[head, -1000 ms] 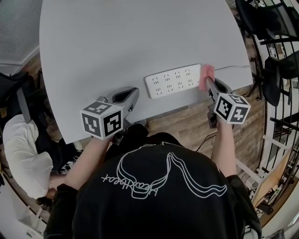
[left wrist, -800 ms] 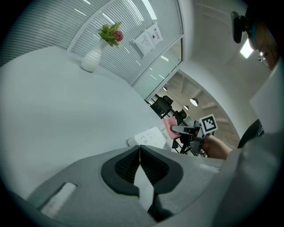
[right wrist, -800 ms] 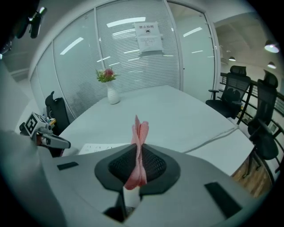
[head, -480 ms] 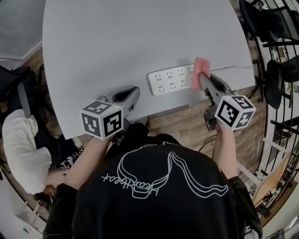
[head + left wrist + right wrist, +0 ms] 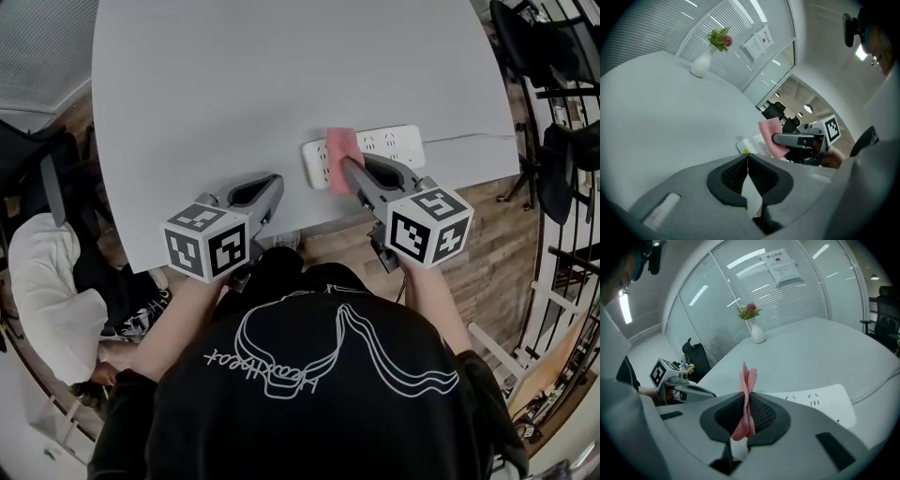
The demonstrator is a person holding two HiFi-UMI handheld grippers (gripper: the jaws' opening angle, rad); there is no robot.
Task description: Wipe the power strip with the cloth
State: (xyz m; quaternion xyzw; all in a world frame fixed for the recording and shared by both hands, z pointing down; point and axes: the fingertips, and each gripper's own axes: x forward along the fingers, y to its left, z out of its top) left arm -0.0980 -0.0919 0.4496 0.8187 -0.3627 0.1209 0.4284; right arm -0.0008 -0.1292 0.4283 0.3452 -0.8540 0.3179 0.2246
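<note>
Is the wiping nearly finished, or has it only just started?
Done: the cloth is pinched in the right gripper and has swept from the right end of the power strip to near its left end. In hand: that pass, cloth over the strip now. Left: the last stretch at the left end, perhaps more passes. The left gripper is shut on nothing, idle at the table edge.

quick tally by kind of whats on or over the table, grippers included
grippers: 2 (left gripper, right gripper)
power strip: 1
pink cloth: 1
white vase with flowers: 1
total: 5
</note>
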